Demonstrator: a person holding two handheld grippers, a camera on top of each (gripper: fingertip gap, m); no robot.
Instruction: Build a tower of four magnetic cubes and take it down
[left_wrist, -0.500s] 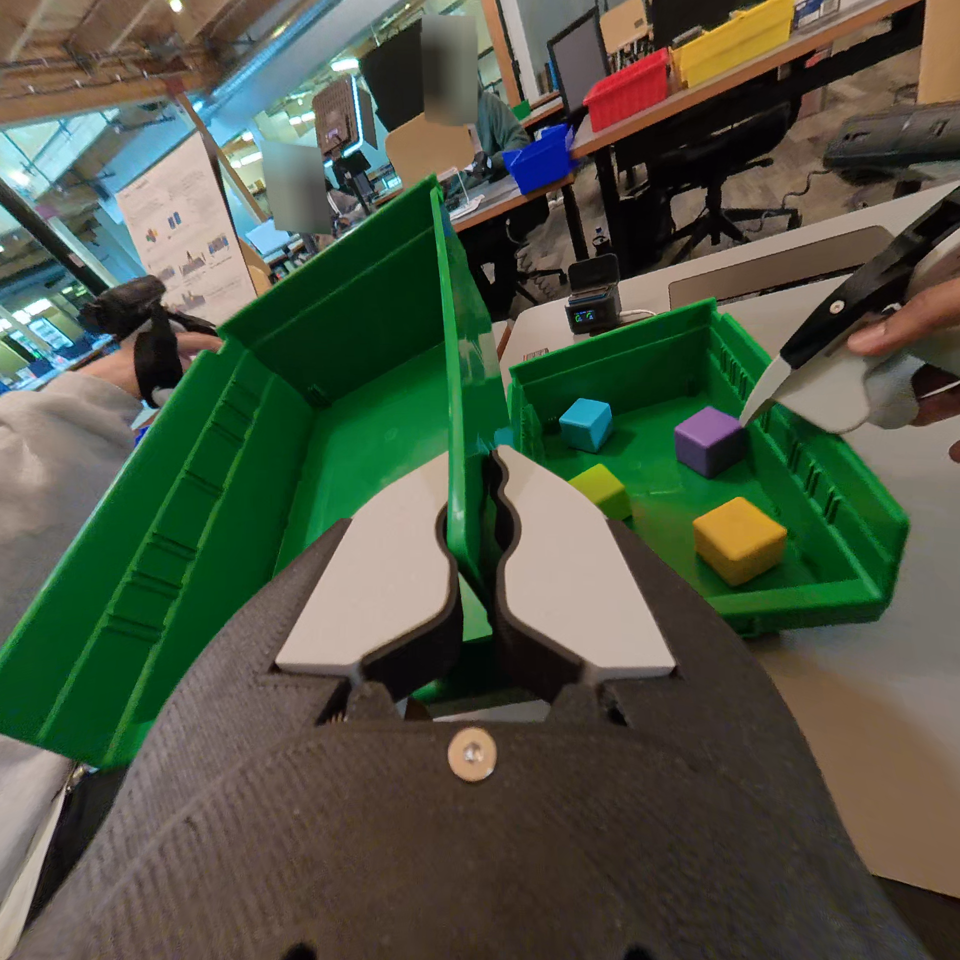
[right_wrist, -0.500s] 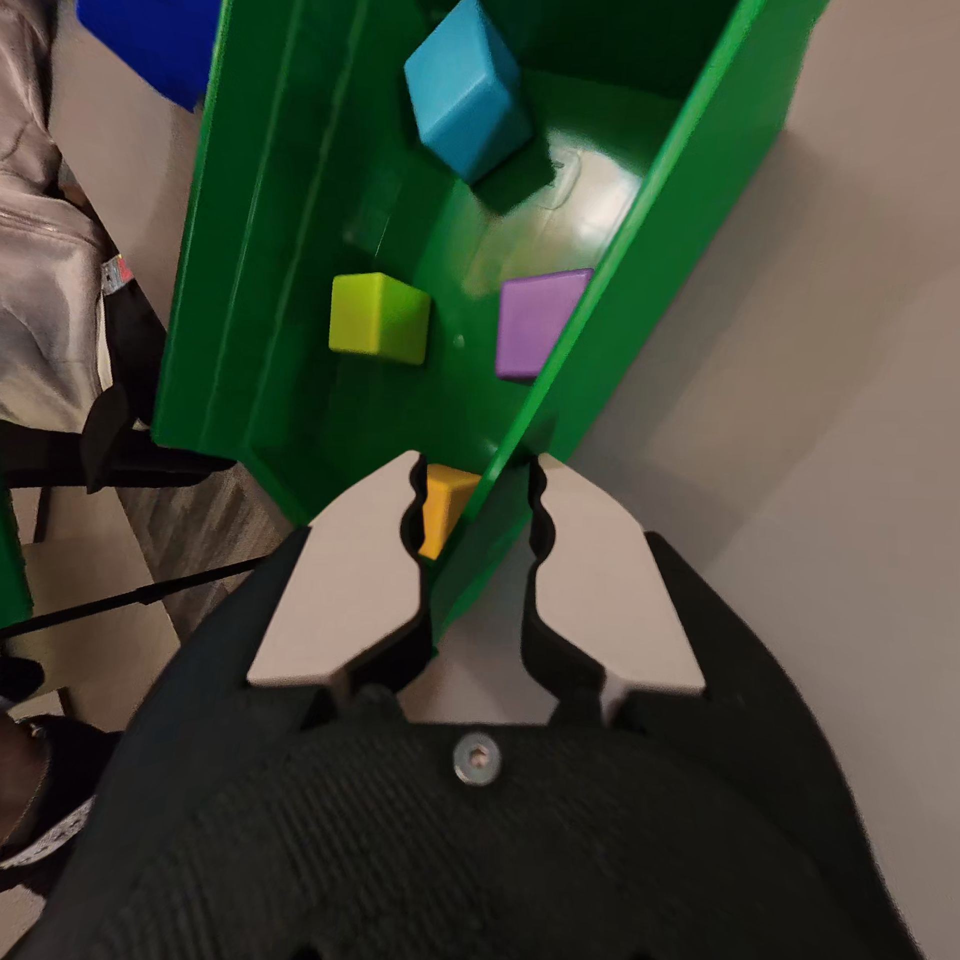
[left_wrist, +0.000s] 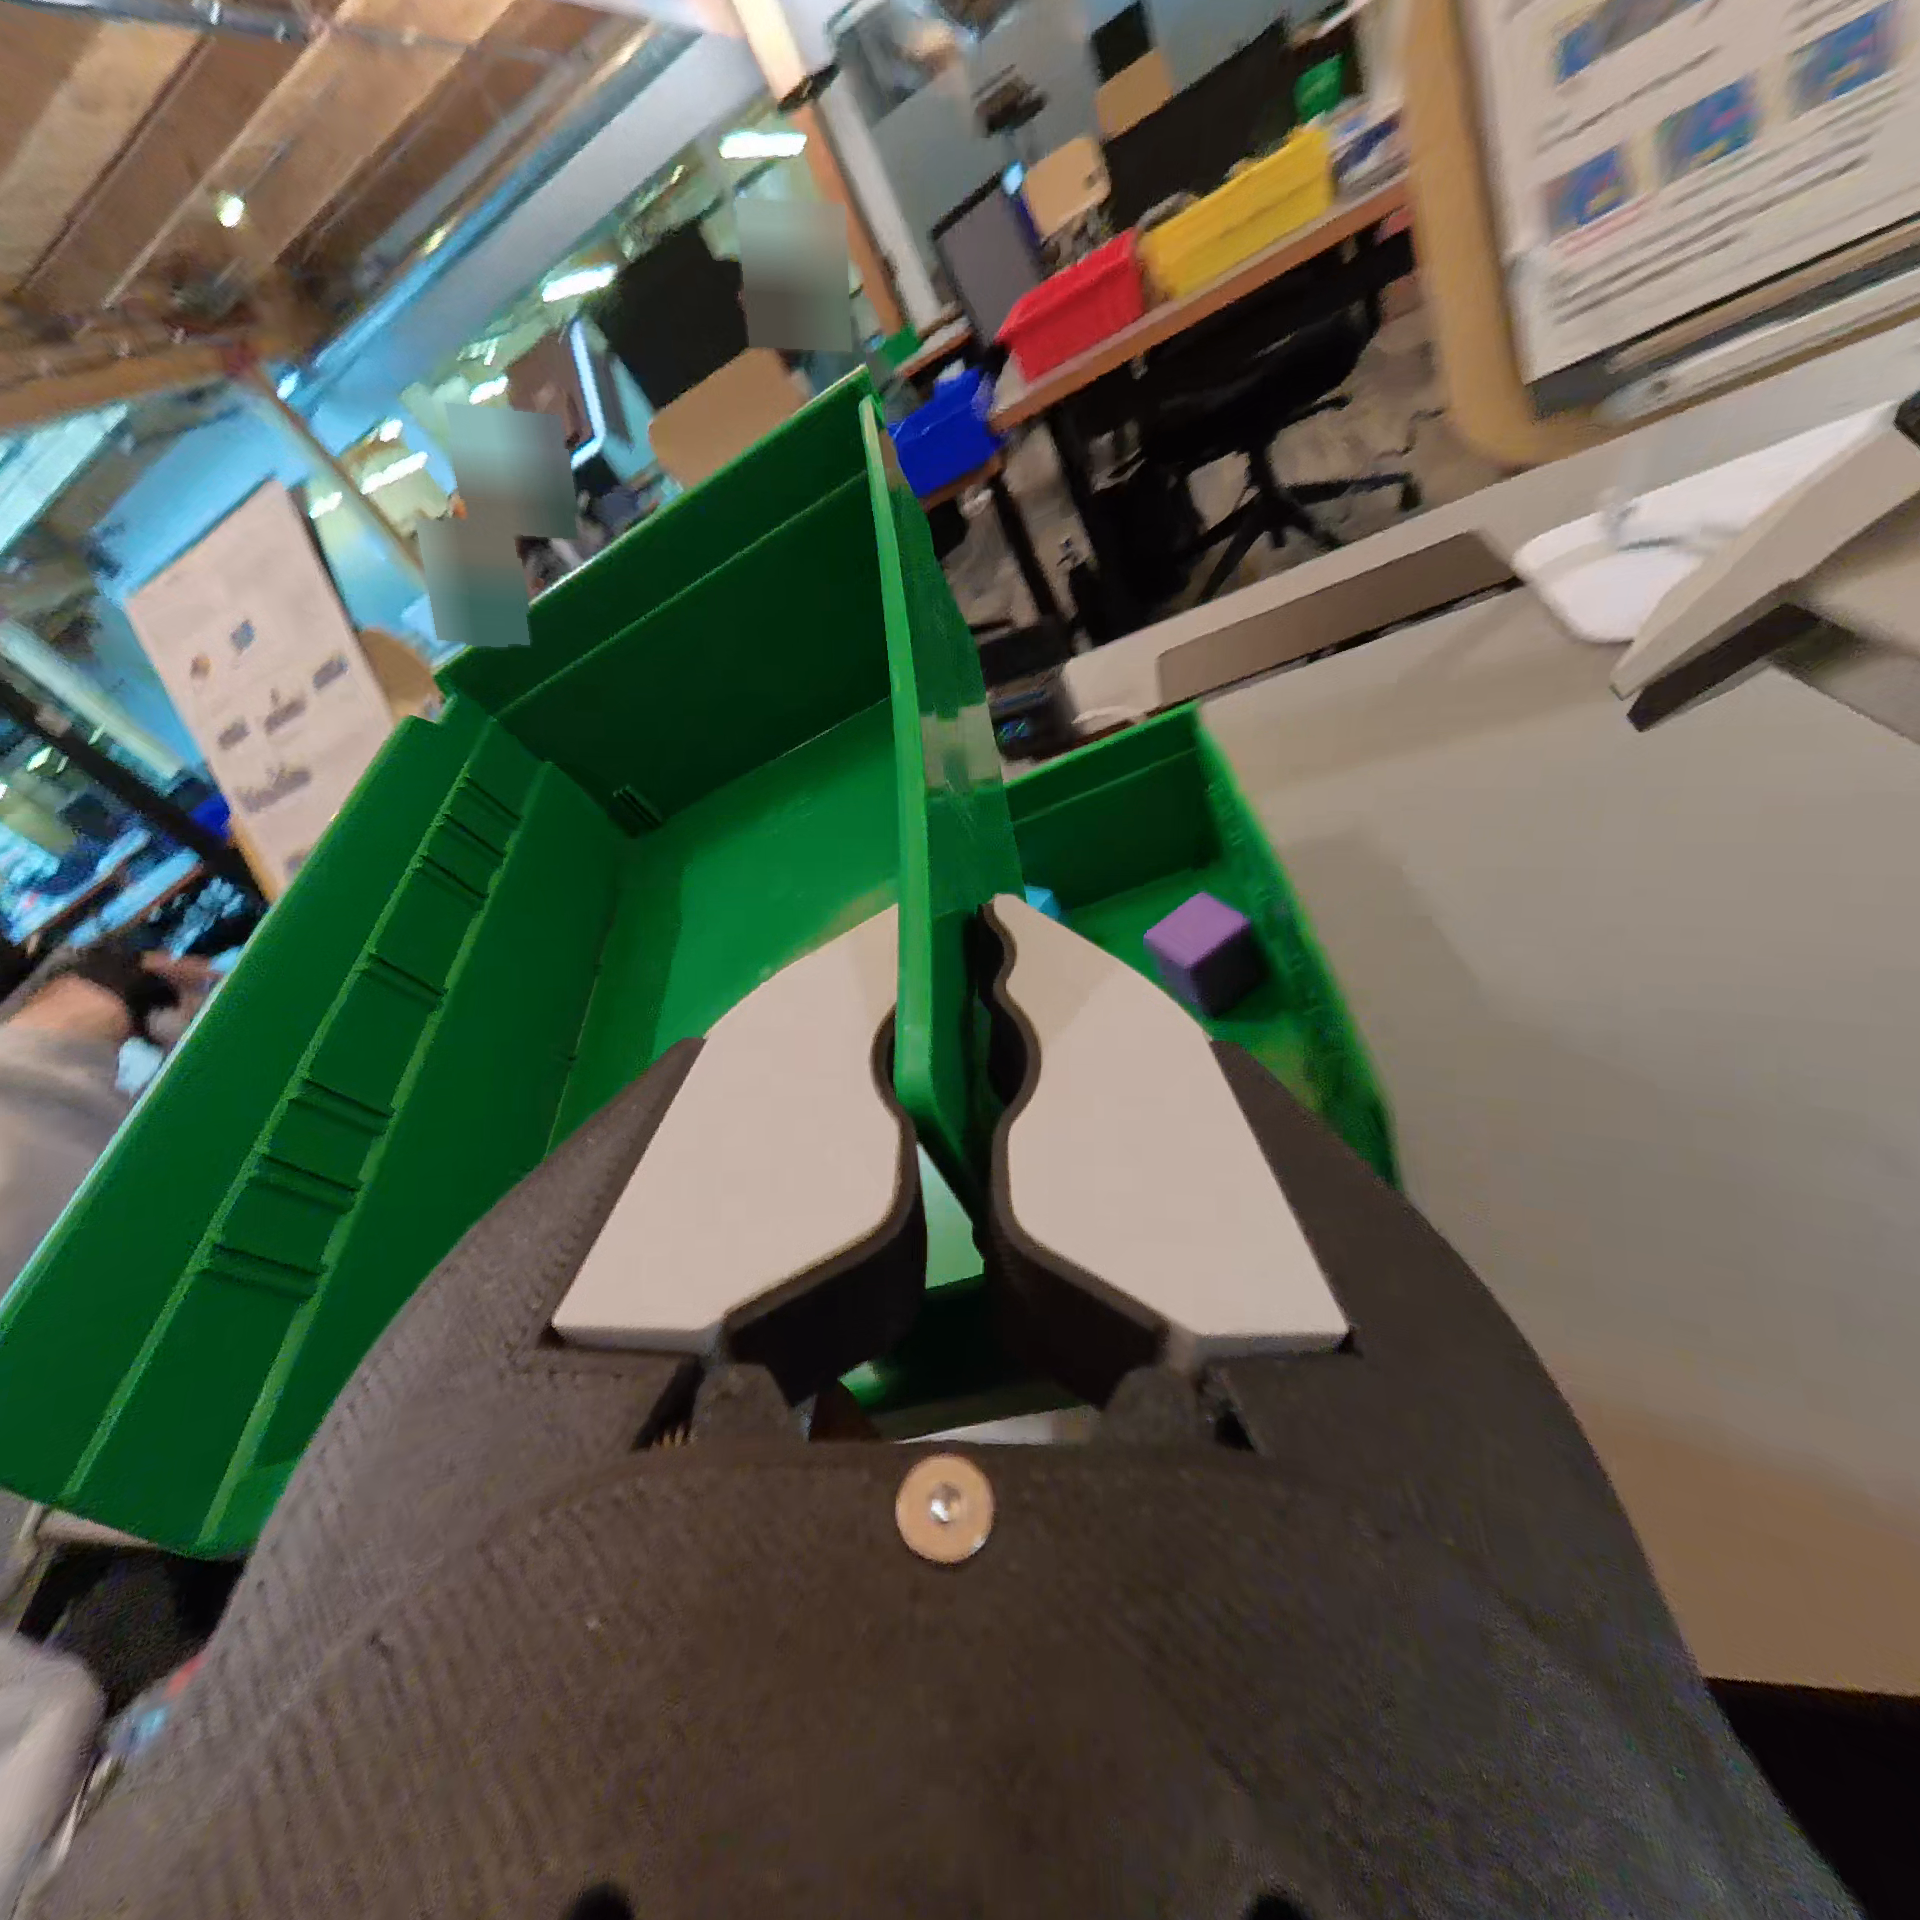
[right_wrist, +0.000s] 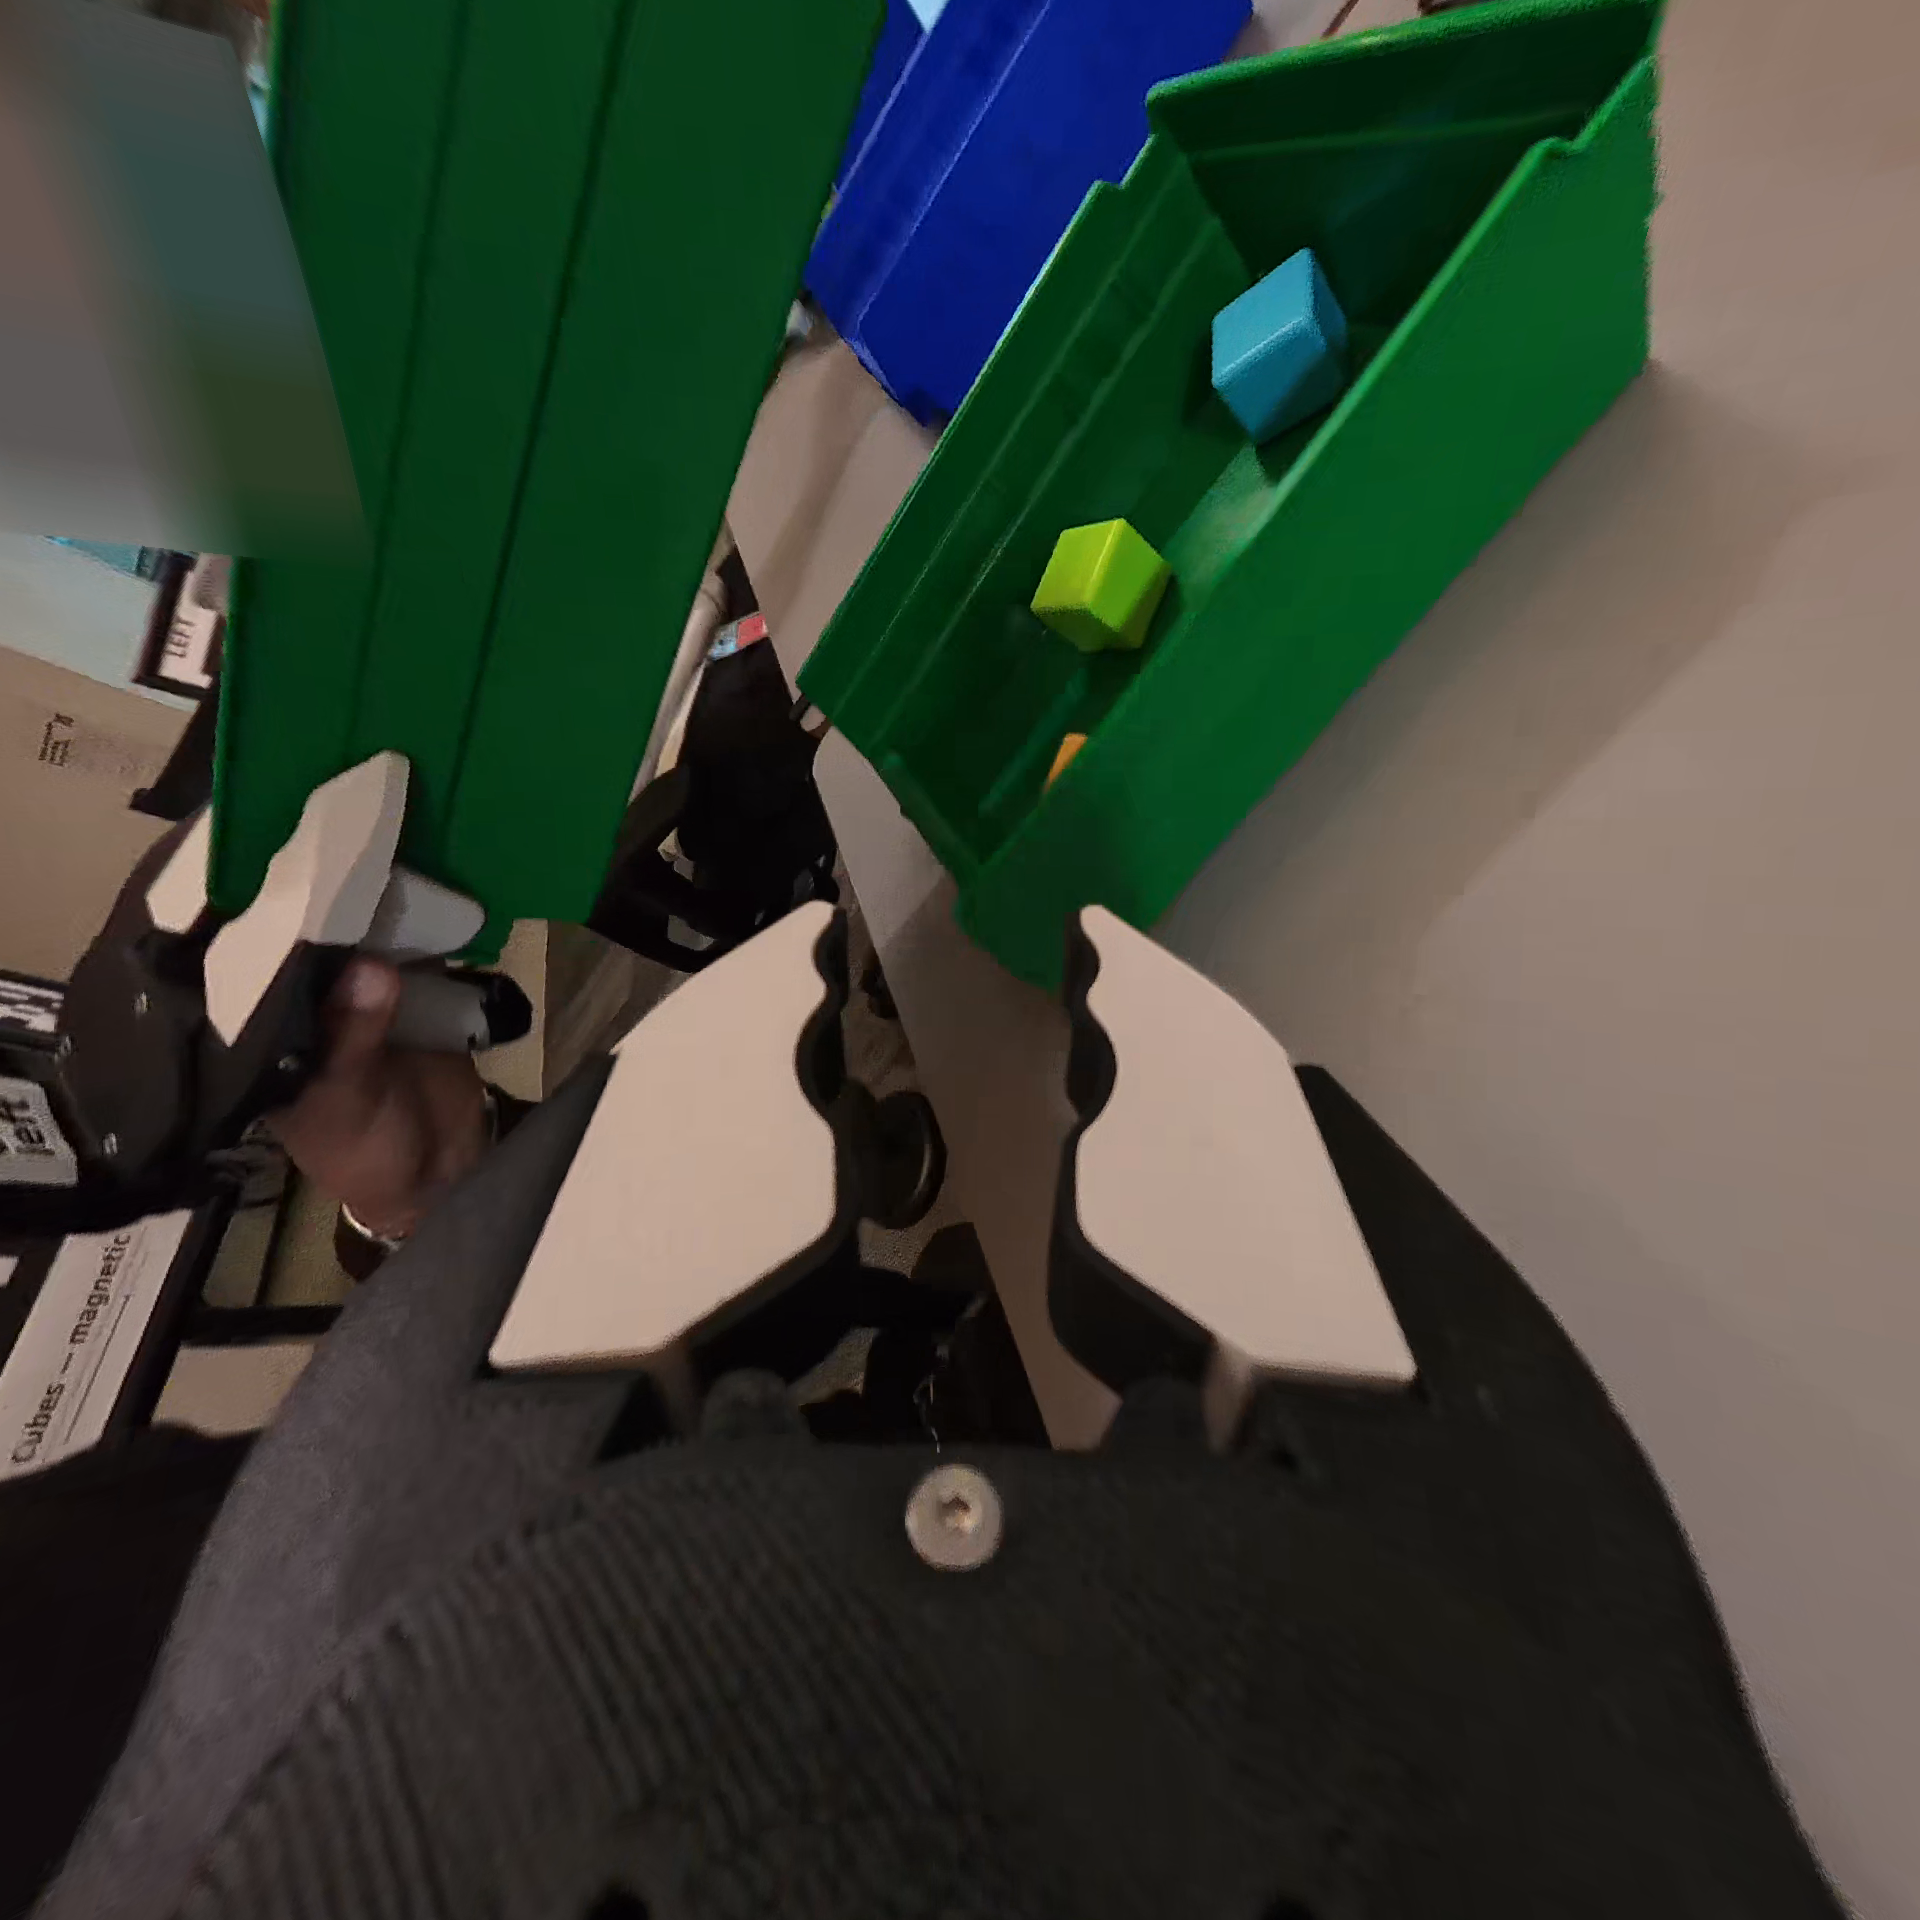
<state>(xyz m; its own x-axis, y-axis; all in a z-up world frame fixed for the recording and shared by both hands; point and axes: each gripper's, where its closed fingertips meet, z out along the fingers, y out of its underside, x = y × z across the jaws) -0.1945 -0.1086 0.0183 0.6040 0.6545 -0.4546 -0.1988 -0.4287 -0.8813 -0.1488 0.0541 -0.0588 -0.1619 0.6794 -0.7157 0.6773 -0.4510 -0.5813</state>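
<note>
My left gripper (left_wrist: 940, 920) is shut on the right side wall of an empty green bin (left_wrist: 468, 987) and holds it tilted up off the table. Beside it, a second green bin (left_wrist: 1262, 862) stands on the table, with a purple cube (left_wrist: 1205, 951) in it. In the right wrist view this second bin (right_wrist: 1299, 623) holds a blue cube (right_wrist: 1278, 343), a lime cube (right_wrist: 1101, 584) and a sliver of a yellow cube (right_wrist: 1065, 756). My right gripper (right_wrist: 951, 935) is open and empty, just off this bin's near corner. The left gripper (right_wrist: 312, 883) shows there holding the empty bin (right_wrist: 520, 416).
The grey table (left_wrist: 1558, 1039) stretches to the right. A raised pale platform (left_wrist: 1766, 540) overhangs its far right. A blue bin (right_wrist: 997, 177) lies behind the green bins. A hand (right_wrist: 384, 1101) grips the left tool. Desks with red and yellow bins stand far behind. Spacing between my two grippers at the tips: around 20 cm.
My right gripper, which straddled the cube bin's wall, has drawn back off its corner and opened wider. The left gripper has swung the empty bin; the view is blurred by motion.
</note>
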